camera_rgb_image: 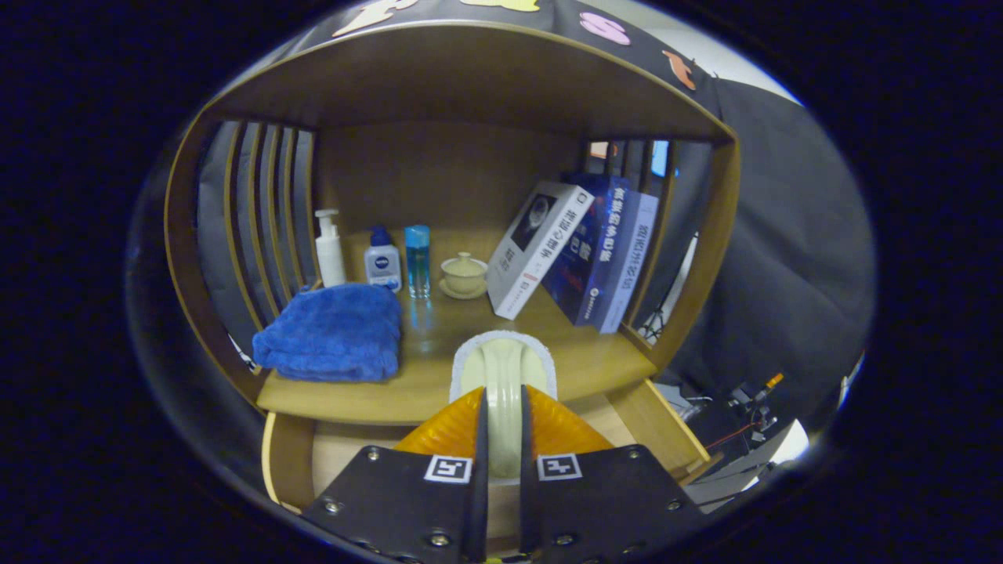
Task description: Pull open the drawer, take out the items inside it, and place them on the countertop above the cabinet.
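Clamped between the nearly closed fingers of the gripper (503, 407), a pale brush (504, 372) is held above the open drawer (654, 423); book (537, 247) lettering is blurred.

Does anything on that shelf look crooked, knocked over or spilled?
Nothing is spilled. The books lean over instead of standing upright, the white one tilted most, near the lidded cup. The blue towel lies in a loose heap. The gripper has its jaws shut on a pale brush above the open drawer.
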Action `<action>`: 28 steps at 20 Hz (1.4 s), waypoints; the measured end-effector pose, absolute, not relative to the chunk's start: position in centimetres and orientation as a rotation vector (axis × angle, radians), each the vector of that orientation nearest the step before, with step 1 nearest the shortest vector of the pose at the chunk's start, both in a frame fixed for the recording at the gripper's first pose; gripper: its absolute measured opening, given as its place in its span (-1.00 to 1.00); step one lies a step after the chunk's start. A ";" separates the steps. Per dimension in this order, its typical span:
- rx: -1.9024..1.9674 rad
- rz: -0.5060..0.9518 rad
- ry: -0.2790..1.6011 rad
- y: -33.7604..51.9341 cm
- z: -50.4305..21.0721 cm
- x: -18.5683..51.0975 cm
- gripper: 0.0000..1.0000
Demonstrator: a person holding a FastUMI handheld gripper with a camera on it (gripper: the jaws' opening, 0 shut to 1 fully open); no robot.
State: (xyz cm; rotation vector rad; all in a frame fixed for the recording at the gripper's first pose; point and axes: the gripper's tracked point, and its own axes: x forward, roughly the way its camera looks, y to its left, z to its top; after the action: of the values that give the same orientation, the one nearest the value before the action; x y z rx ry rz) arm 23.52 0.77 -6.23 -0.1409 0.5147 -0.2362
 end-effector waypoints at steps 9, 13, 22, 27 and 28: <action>-0.136 -0.162 0.606 0.4 -10.8 31.2 -0.67; -0.128 -0.143 0.623 -0.1 -12.6 32.7 -0.67; -0.061 -0.114 0.597 -0.6 -13.4 34.1 -0.67; -0.055 -0.121 0.572 -0.9 -12.8 33.9 -0.34; -0.048 -0.114 0.558 -0.7 -12.4 33.8 -0.21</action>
State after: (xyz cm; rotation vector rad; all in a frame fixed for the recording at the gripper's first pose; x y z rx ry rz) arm 33.81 -0.73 -12.35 -0.0483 0.5584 -0.1144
